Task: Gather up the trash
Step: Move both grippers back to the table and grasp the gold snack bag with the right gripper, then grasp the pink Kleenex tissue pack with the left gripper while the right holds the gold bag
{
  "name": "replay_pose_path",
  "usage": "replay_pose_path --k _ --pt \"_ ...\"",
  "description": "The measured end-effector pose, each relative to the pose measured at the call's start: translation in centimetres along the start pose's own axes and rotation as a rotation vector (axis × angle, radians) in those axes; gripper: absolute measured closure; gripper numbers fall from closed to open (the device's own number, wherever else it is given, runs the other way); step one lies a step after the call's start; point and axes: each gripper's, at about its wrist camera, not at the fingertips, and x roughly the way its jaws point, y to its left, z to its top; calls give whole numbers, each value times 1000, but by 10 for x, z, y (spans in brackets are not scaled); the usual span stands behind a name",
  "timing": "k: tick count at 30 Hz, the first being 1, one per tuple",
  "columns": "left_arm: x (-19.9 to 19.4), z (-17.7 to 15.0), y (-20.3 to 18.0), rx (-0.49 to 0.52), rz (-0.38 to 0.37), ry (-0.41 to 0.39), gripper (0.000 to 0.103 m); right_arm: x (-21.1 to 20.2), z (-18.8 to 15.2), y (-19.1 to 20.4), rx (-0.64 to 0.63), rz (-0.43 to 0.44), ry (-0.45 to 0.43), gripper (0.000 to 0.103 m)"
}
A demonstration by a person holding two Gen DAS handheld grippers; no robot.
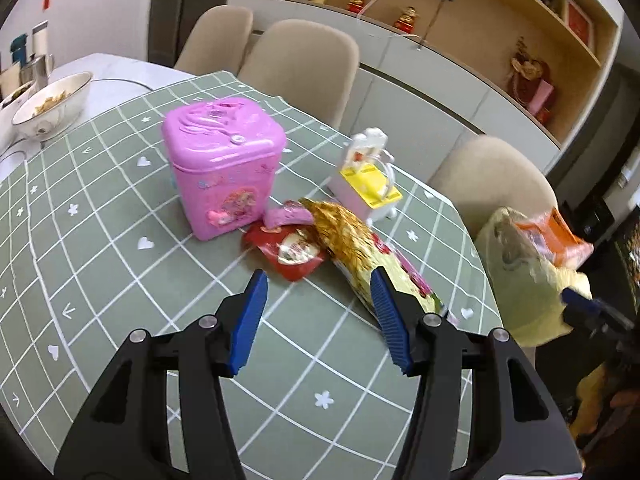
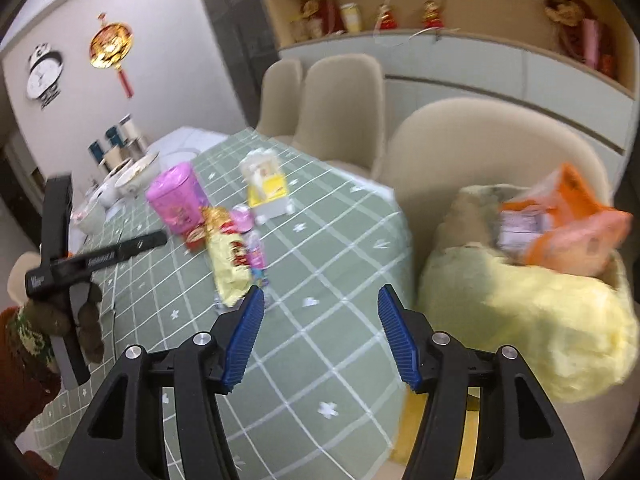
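**Two open grippers above a desk of snack wrappers, trash bag at the right**

Two grippers reach over a desk (image 1: 80, 264) covered with a green cloth marked in a white grid. No earlier view is given, so this describes one moment only.

From the left wrist view, going left to right: a white bowl (image 1: 52, 104) sits at the far left edge of the desk. Next comes a pink plastic box (image 1: 224, 168) with a lid, standing upright near the middle. Just right of its base lies a red wrapper (image 1: 292, 256), flat on the cloth, with a small pink wrapper (image 1: 288, 216) touching its upper edge. A long gold and yellow snack bag (image 1: 360, 252) lies beside the red wrapper and overlaps its right side. Behind it stands a small white and yellow toy (image 1: 368, 180). The left gripper (image 1: 318, 284) hangs above the cloth, its blue fingers (image 1: 248, 320) parted about halfway and holding nothing; the right finger overlaps the lower end of the gold bag in the picture, but I cannot tell whether it touches.

Past the desk's right edge, a pale yellow trash bag (image 1: 524, 280) rests on a beige chair (image 1: 480, 176), with an orange packet (image 1: 556, 236) sticking out of its open top.

In the blurred right wrist view, the right gripper (image 2: 320, 304) is over the desk's near right corner, fingers (image 2: 396, 332) wide apart and empty. The trash bag sits just right of it. At far left, a gloved hand (image 2: 86, 324) holds the other gripper's handle.
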Motion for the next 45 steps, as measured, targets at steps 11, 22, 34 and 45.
replay_pose_path --k 11,22,34,45 --pt "-23 -11 42 -60 51 8 52 130 44 84 -231 114 107 47" --pt "1 -12 51 -61 -29 33 52 116 51 51 -116 144 109 79" --pt "63 14 19 -70 12 83 51 61 16 -30 115 -35 82 79" --pt "72 -22 -56 -23 4 180 51 22 4 -55 148 -94 -1 79"
